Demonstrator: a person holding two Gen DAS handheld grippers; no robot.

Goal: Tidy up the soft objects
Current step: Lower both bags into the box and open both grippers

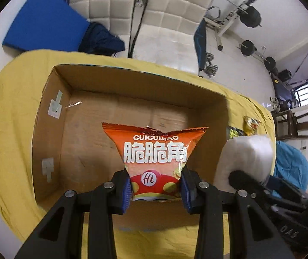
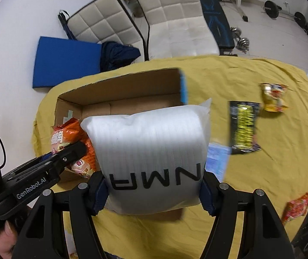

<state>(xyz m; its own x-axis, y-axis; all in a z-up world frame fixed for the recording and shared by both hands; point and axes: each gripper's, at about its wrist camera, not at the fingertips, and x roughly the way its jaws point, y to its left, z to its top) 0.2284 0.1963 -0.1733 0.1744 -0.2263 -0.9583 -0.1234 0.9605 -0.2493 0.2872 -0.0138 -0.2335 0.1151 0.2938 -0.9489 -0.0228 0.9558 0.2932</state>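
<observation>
My left gripper [image 1: 155, 191] is shut on an orange snack bag [image 1: 155, 149] and holds it over the open cardboard box [image 1: 132, 79], whose bottom is bare. My right gripper [image 2: 154, 191] is shut on a white padded pouch [image 2: 147, 142] with black letters, held above the box's right side [image 2: 119, 90]. The pouch shows at the right of the left wrist view [image 1: 246, 157]. The left gripper [image 2: 67, 153] with the orange bag [image 2: 76, 138] shows at the left of the right wrist view.
The box sits on a yellow cloth [image 2: 272, 172]. On the cloth to the right lie a black and yellow packet [image 2: 243, 127], a yellow snack bag [image 2: 273, 97], a red packet [image 2: 297, 207] and a blue item [image 2: 217, 159]. Chairs and gym gear stand behind.
</observation>
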